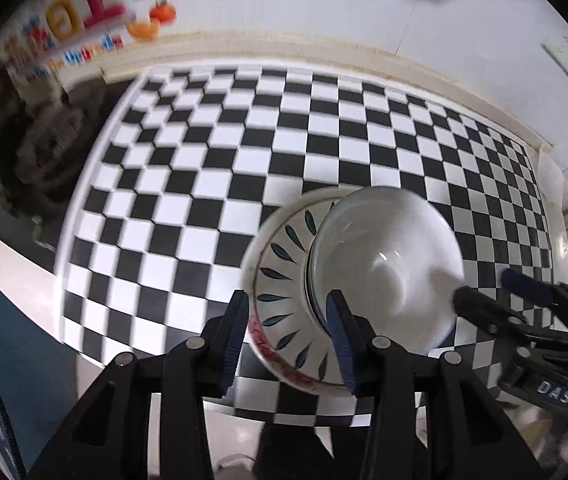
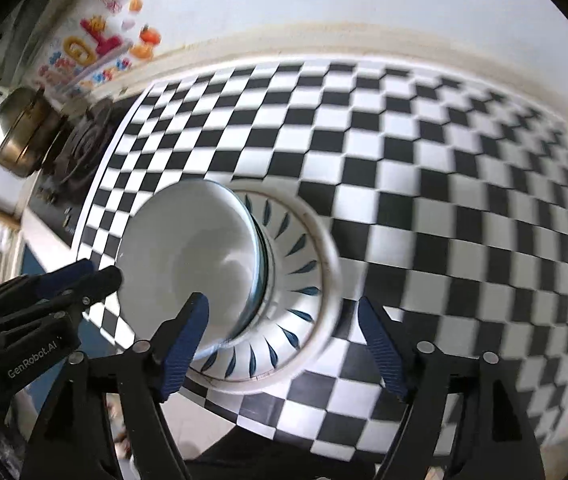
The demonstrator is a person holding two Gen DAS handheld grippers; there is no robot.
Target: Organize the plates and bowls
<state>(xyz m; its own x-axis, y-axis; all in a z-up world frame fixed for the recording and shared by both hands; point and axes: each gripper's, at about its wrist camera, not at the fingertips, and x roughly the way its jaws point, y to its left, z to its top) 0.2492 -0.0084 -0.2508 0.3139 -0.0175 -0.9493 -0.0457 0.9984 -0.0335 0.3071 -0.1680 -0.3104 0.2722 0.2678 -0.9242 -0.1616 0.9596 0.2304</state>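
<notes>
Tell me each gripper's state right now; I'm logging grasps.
Left gripper: fingers either side of the patterned bowl rim; whether it grips cannot be told.
Right gripper: open wide, holding nothing.

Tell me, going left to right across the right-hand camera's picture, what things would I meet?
Steel pot → the other gripper → white bowl → leaf-patterned bowl beneath it → bare checkered tabletop.
</notes>
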